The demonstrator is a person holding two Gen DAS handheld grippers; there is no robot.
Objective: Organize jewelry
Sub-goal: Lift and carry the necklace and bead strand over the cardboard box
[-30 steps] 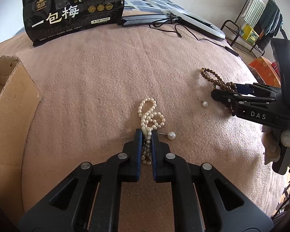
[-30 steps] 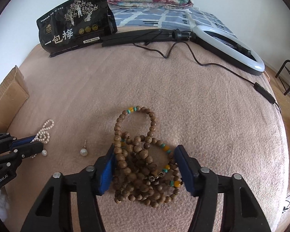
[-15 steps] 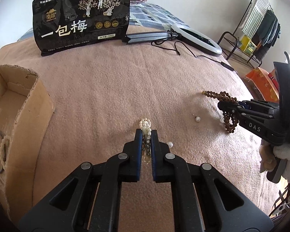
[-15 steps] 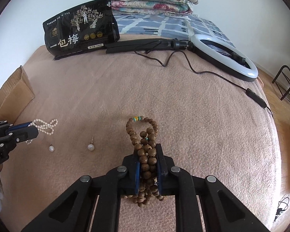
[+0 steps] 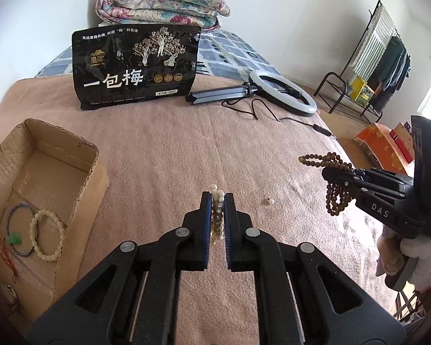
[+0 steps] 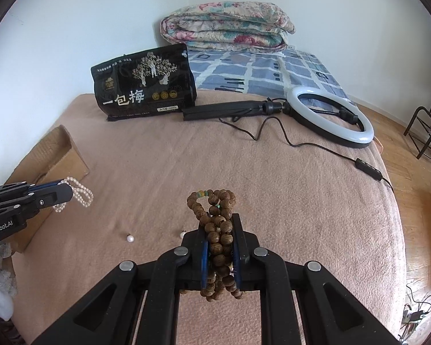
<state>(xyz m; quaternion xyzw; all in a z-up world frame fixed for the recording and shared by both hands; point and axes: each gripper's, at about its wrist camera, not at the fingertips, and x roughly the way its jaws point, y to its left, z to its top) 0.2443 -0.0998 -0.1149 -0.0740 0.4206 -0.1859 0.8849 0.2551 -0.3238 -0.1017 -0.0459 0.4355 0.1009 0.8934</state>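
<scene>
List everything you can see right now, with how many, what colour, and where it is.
pearl necklace: 1, white, clamped in the left gripper, lifted off the blanket
wooden bead strand: 1, brown with some green and yellow beads, clamped in the right gripper
pearl earrings: 2, white, loose on the blanket between the grippers
cardboard box: 1, brown, left side of the bed
bracelets: several, cream, blue and red-corded, inside the box
blanket: 1, pink, covering the bed
snack bag: 1, black, standing at the far edge
ring light: 1, white and black, far right, lying flat
folded quilt: 1, floral, against the wall
left gripper: 1, black
right gripper: 1, black
</scene>
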